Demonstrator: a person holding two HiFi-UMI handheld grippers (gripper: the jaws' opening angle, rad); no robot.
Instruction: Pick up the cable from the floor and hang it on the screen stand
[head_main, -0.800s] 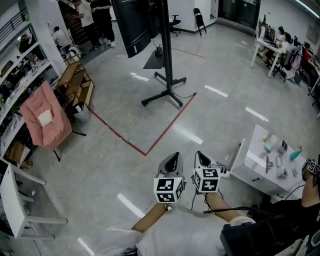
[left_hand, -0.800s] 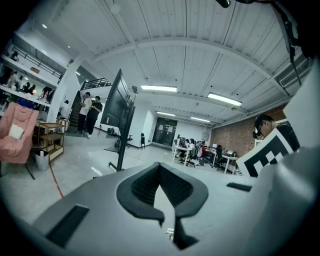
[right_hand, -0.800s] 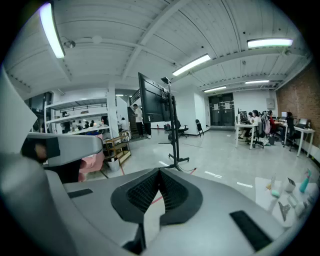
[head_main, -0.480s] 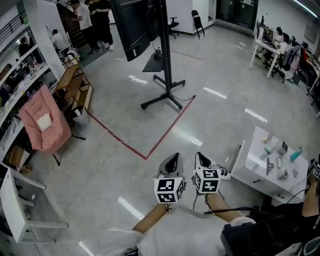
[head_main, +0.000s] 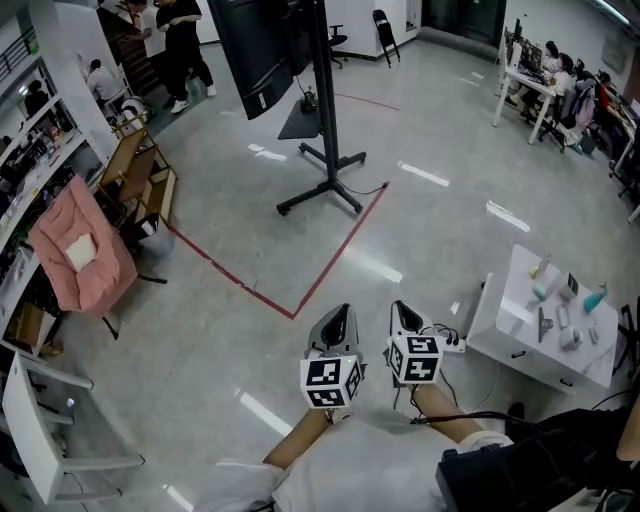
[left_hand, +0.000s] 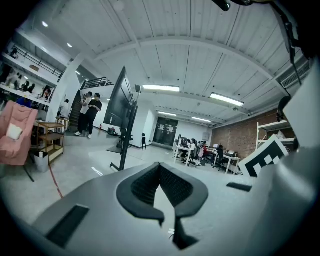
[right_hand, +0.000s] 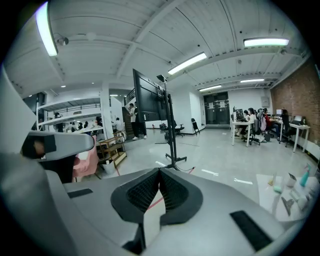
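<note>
A thin dark cable (head_main: 373, 189) is seen on the floor (head_main: 450, 220), trailing from the right foot of the screen stand (head_main: 327, 120) toward the far end of the red tape line (head_main: 335, 245). It is taken to be the task's cable, though this cannot be confirmed. It is limp, narrow and flat against the glossy grey floor, so a pinch may close on nothing or scrape the surface. A loose loop may also slide down the smooth black pole unless it is caught on a bracket behind the screen (head_main: 255, 50). If one end is plugged in, the splayed base could be tugged.

The left gripper (head_main: 343, 312) and right gripper (head_main: 402, 310) are held side by side, well apart from the cable. Their ribbed dark pads are pressed together on nothing. Wires around a power strip (head_main: 450, 343) at the near corner of a white table (head_main: 520, 320) could be mistaken for the target.
</note>
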